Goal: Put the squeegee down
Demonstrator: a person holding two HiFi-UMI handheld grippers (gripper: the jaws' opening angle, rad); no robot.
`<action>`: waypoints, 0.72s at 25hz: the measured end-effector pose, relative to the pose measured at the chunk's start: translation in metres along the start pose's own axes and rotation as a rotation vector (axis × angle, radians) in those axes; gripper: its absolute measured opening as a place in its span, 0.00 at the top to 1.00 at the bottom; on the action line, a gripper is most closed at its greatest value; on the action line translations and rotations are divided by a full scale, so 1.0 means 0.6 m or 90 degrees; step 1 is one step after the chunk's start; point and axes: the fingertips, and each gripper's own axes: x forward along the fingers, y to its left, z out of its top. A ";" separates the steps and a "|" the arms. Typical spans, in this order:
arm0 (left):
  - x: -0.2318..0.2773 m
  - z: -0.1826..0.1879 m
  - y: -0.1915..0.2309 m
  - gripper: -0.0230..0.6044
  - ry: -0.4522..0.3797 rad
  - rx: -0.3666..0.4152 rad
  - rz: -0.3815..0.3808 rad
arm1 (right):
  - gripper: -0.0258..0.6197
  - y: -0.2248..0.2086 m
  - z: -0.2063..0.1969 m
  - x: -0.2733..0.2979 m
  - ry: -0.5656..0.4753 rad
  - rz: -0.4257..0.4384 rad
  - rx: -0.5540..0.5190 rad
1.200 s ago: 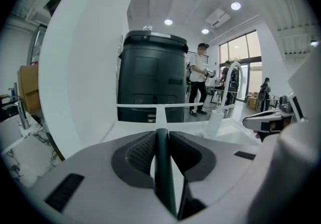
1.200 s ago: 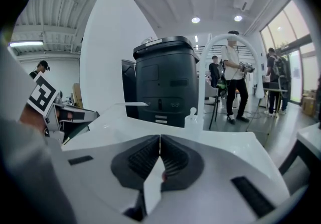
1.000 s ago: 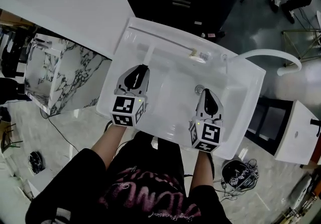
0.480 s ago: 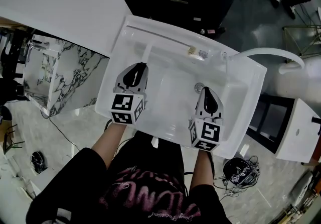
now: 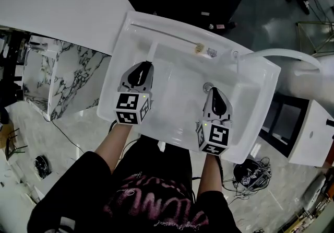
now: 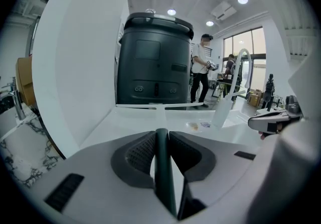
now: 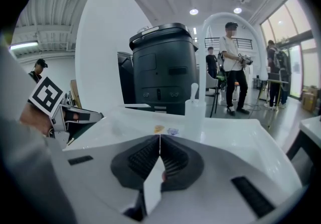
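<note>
The white squeegee lies over the sink [image 5: 121, 49]. Its long blade [image 5: 163, 33] runs along the back rim, and its handle [image 5: 152, 50] points toward me. My left gripper [image 5: 143, 66] is shut on the handle's near end, and a dark strip [image 6: 163, 168] sits between the jaws in the left gripper view. Ahead of them the blade [image 6: 160, 106] lies across the far rim. My right gripper [image 5: 215, 91] hovers over the basin by the drain [image 5: 207, 86]. Its jaws meet at the tips [image 7: 160, 137] with nothing clearly held.
A white arched faucet [image 5: 276, 57] stands at the sink's right corner. A pale bottle [image 7: 193, 105] and small bits [image 5: 199, 47] sit on the back ledge. Behind the sink is a black bin [image 6: 153, 62]. To the left are a white counter [image 5: 57, 2] and a marble cabinet [image 5: 62, 80]. People stand far off.
Little beyond a small shift of the head view. Both grippers stay over the sink and the left one keeps its hold on the squeegee.
</note>
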 end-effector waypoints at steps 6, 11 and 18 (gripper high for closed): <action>0.030 -0.022 0.008 0.82 0.020 0.005 -0.001 | 0.93 0.003 -0.005 0.013 0.006 0.000 -0.002; 0.046 -0.038 0.009 0.82 0.034 0.001 0.002 | 0.93 -0.001 -0.015 0.023 0.013 -0.003 0.001; 0.058 -0.057 0.010 0.82 0.049 0.002 0.002 | 0.93 -0.001 -0.029 0.031 0.023 -0.002 0.001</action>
